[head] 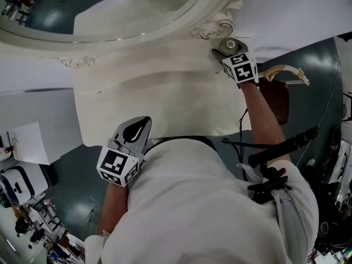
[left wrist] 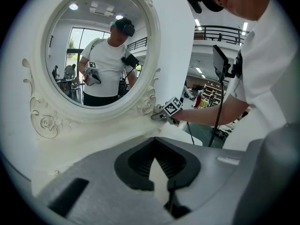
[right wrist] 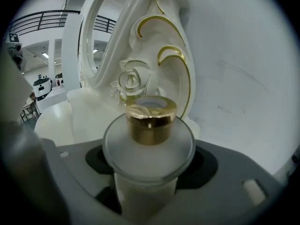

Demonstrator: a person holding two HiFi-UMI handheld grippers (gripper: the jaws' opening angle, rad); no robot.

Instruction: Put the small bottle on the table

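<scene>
No lettering or numbers are legible; only square black-and-white markers on the left cube (head: 117,165) and right cube (head: 241,67).

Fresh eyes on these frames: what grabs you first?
The ornate white oval mirror dominates, standing at the back of the white table. Next comes the frosted small bottle with a gold cap, clamped cap-up in the right gripper's jaws beside the mirror's gold-edged rose scroll. The left gripper hangs over the table's near edge, jaws together and empty.
</scene>
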